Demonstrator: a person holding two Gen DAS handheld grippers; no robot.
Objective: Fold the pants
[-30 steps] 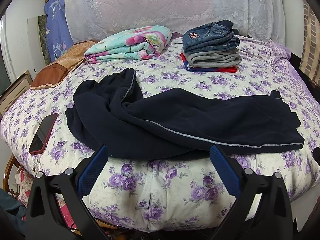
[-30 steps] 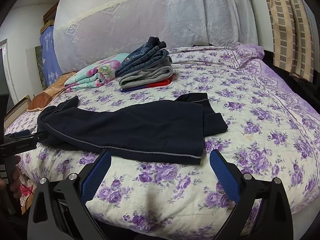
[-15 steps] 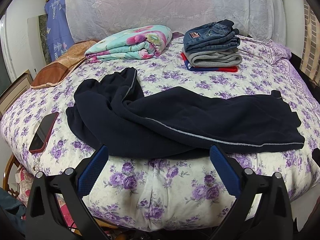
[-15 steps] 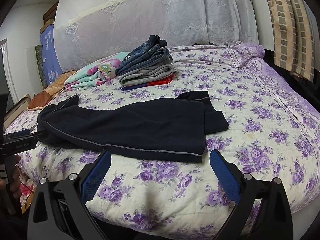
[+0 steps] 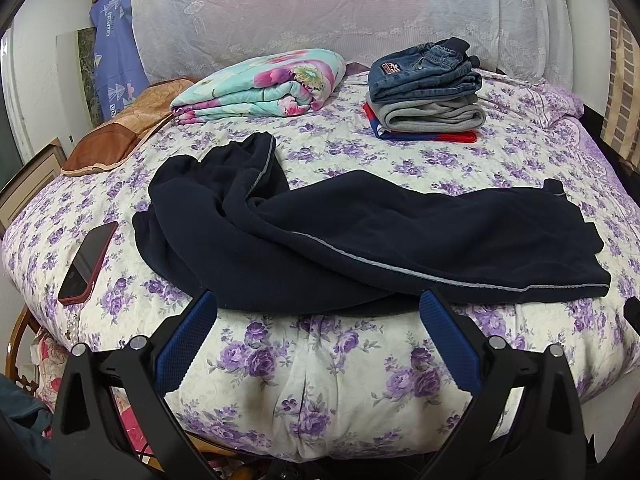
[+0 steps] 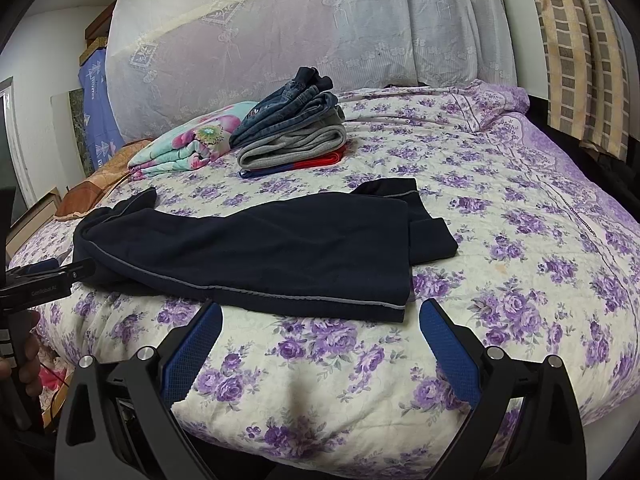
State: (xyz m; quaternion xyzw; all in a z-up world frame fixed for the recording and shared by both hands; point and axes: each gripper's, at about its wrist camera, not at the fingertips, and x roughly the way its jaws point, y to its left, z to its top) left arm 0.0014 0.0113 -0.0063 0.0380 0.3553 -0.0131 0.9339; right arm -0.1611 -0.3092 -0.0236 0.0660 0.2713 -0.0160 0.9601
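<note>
— Bed and garment?
— Floral-quilted bed (image 5: pixel 320 380) fills both views. Dark navy pants (image 5: pixel 360 236) lie rumpled across frame centre, untouched.

— Claws?
— Left gripper (image 5: pixel 318 312) and right gripper (image 6: pixel 320 320) sit at lower frame, level, jaws spread wide, holding nothing, short of the pants' near edge.

— Surroundings?
— Folded floral blanket (image 5: pixel 264 80) upper left, stacked folded clothes (image 5: pixel 428 92) upper right, phone (image 5: pixel 88 256) at left.
</note>
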